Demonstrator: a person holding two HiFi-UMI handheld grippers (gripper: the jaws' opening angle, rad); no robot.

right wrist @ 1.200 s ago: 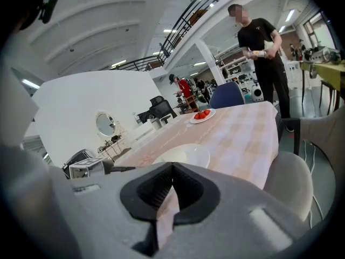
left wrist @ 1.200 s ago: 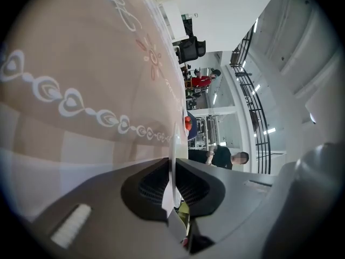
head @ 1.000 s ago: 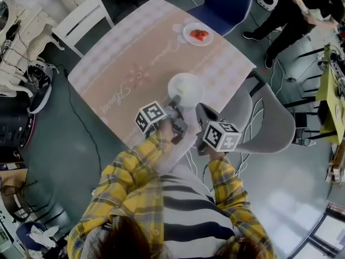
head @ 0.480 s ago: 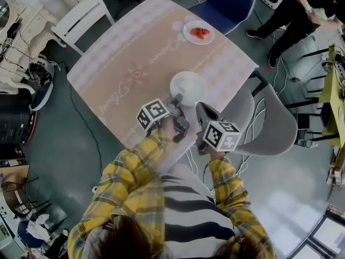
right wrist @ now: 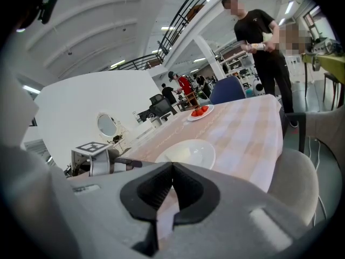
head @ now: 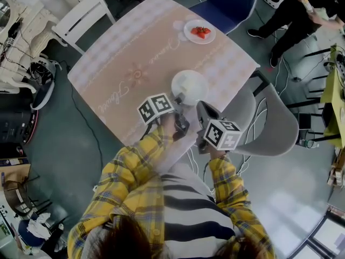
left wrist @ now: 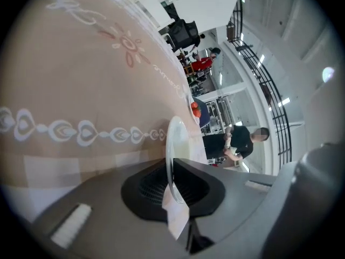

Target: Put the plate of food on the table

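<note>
Looking steeply down, we see a tabletop [head: 124,63] under a pink patterned cloth, with a white plate [head: 189,85] over it, close to the middle of the near edge. The left gripper [head: 179,98] has its jaws pinched tight on the plate's near rim, so the plate reaches away from the jaws toward the middle of the tabletop. The plate is round, so there is no long axis to line up. The left gripper view shows the rim edge-on between the pads with the cloth right beside it, but we cannot tell whether the plate's base touches the cloth. Something pale lies on the plate, and we cannot make out what food it is. The right gripper [head: 201,109] hangs at the near edge just beside the plate's near right rim, its jaws closed together on nothing. We judge the coming move to be a short lowering and release by the left gripper, the only one on the plate. The cloth around the plate is bare. A plate of strawberries [head: 199,32] sits well apart by the right edge. A grey chair [head: 275,124] stands at the near edge, a blue chair [head: 226,1] beyond the right edge and a white chair [head: 81,20] at the far edge, and none is in the way.
</note>
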